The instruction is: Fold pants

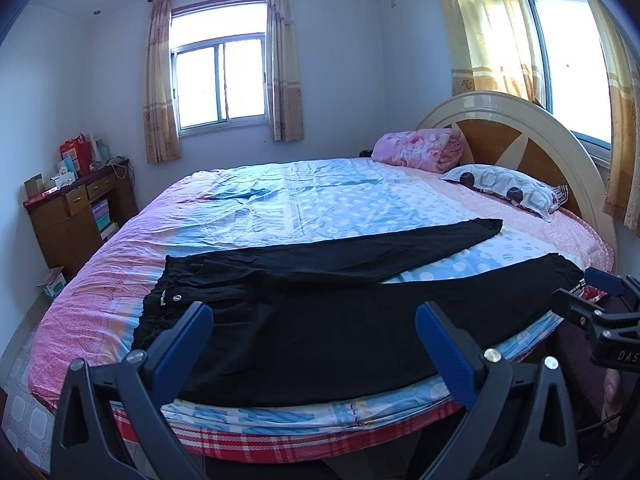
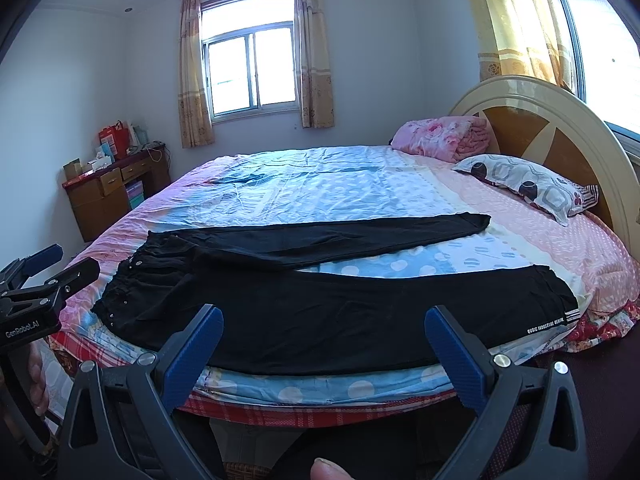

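Left wrist view shows your left hand-held gripper (image 1: 314, 338) with its blue-padded fingers spread wide and nothing between them, hovering at the near edge of the bed. Your right hand-held gripper (image 2: 324, 340) is likewise spread apart and holding nothing; from the left wrist view it appears at the far right, near the cuff end of the trousers.

Just beyond both sets of fingers lie the black fabric pants (image 1: 320, 320), spread flat on the bed. Their gathered waistband (image 2: 132, 280), dotted with small metal studs, sits to your left; the two legs run off to the right and fan apart. The nearer leg lies along the bed's front edge and ends in a cuff with white lettering and stripes (image 2: 556, 320). The farther leg (image 2: 360, 236) angles away toward the pillow.

Under the pants is the pink and blue spotted bedsheet (image 2: 340, 184). At the head end, to your right, a grey patterned pillow (image 2: 524, 184) rests beside a folded pink floral blanket (image 2: 440, 136), both against the rounded cream and brown headboard (image 2: 560, 120). A brown wooden cabinet (image 1: 76, 216) stands against the far left wall, cluttered with boxes.
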Available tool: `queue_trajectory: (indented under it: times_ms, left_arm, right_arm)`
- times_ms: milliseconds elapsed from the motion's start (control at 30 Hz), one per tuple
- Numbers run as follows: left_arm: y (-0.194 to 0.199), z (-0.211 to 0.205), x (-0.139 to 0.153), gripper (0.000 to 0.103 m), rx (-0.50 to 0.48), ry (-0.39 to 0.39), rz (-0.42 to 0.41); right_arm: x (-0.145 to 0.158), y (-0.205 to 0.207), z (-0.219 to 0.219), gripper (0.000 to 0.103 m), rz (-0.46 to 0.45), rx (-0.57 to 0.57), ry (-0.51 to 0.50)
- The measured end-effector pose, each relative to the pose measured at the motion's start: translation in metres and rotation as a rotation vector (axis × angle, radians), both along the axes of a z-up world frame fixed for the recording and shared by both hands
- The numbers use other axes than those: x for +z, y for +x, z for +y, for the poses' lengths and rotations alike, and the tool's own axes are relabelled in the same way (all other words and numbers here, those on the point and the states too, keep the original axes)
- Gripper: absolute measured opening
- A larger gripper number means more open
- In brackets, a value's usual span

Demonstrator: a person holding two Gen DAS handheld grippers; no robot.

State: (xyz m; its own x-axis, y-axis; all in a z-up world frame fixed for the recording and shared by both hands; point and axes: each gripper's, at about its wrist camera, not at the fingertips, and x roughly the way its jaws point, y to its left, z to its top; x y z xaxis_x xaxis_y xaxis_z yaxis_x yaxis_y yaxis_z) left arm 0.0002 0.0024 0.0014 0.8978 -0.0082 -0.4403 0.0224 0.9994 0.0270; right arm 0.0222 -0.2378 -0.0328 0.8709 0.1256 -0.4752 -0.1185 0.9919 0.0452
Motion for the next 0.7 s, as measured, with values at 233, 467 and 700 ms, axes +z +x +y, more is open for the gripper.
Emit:
queue_trajectory:
  times_ms: [233, 467, 700]
  left_arm:
    - [-0.0004, 0.0000, 0.0003, 0.103, -0.001, -0.001, -0.001]
    - [0.0000, -0.0003, 0.0013, 0.103, 0.006, -0.003, -0.003]
    - [0.0000, 0.0002, 0.0016, 0.103, 0.004, -0.004, -0.001]
  right_arm:
    - [-0.0003, 0.0007, -0.0008, 0.102, 0.002, -0.004, -0.001]
    - [-0.0017, 0.0021, -0.0003, 0.102, 0.006, -0.011, 0.001]
    - [-0.0017, 0.0020, 0.0020, 0.102, 0.010, -0.010, -0.002]
